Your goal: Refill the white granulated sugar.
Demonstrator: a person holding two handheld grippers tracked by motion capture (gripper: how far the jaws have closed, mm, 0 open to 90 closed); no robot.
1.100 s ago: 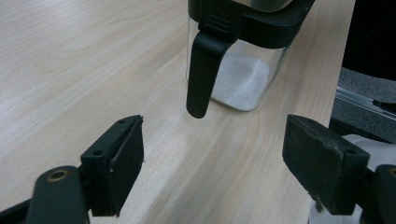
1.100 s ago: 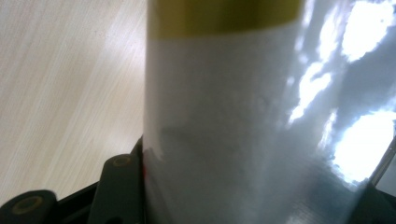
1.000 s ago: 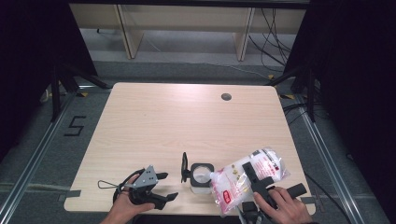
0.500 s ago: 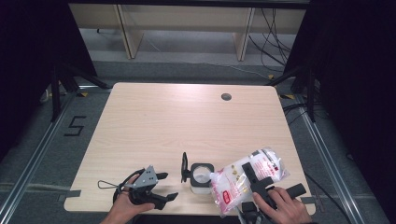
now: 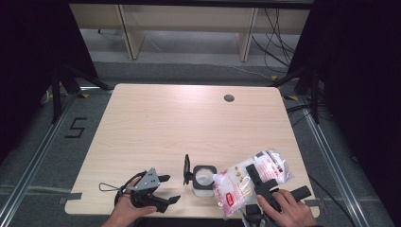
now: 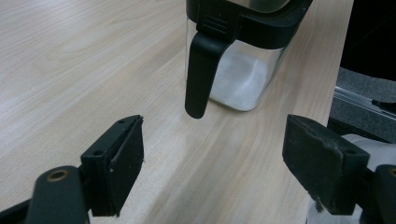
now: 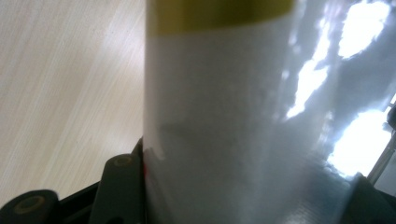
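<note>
Pale wood table (image 5: 156,127) with a round cable hole (image 5: 229,98) near its far edge — grey floor (image 5: 52,156) around it, a "5" marking (image 5: 75,127) at the left. Beige shelving unit (image 5: 189,23) behind, loose cables (image 5: 274,47) at right; dark black surroundings either side.

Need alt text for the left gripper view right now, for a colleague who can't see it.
The left gripper, jaws open with nothing between them, faces a glass jar with a black lid and handle, holding white powder, on the wooden table. Part of a white bag shows behind the right-hand jaw.
</note>
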